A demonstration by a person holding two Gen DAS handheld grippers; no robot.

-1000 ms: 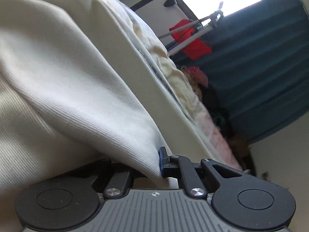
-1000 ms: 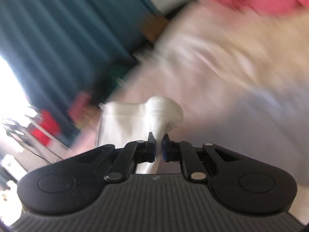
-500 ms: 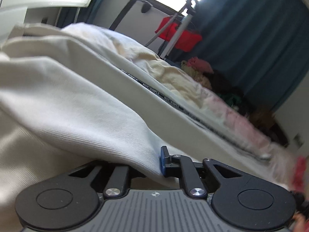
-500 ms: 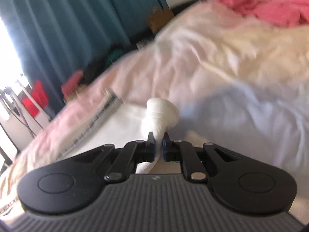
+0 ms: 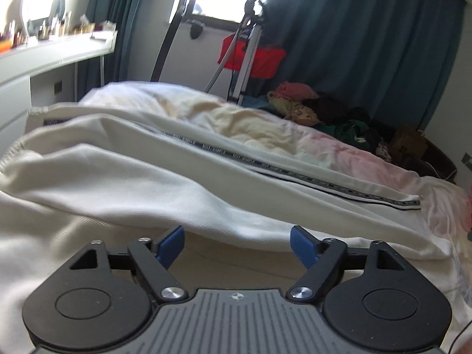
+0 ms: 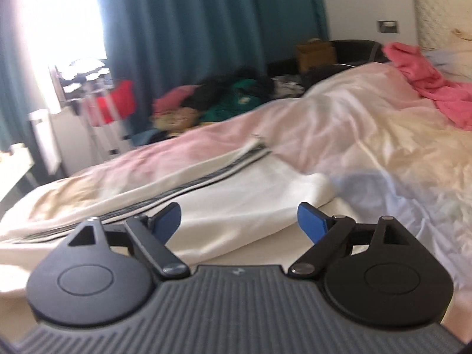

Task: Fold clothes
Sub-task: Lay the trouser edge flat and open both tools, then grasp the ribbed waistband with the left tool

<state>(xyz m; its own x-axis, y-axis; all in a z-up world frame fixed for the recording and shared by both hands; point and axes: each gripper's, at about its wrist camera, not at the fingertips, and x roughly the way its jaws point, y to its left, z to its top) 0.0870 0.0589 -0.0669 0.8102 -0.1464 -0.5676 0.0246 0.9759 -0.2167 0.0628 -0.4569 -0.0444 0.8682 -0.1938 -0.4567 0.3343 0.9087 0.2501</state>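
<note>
A cream-white pair of trousers (image 5: 141, 183) with a dark printed stripe (image 5: 295, 174) down its side lies stretched across the bed. My left gripper (image 5: 237, 243) hovers just above a fold of this cloth near the waistband end, its jaws opening, nothing pressed between the blue pads (image 5: 301, 244). In the right wrist view the same trousers (image 6: 244, 203) lie folded over on themselves, the stripe (image 6: 206, 180) running off to the left. My right gripper (image 6: 239, 219) is above the leg end, jaws opening wide, the cloth lying loose below them.
The bed (image 6: 368, 135) has a pale pink and cream cover. A pink garment (image 6: 427, 85) lies near the headboard. A heap of clothes (image 5: 318, 109) sits past the bed by teal curtains (image 5: 368, 35). A white desk (image 5: 44, 59) stands left, a red item on a stand (image 5: 253, 56) by the window.
Both grippers were shut on folds of the white cloth; now both have let go, spread their jaws and lifted back. Both views have rolled level, and the cloth lies on the bed.
</note>
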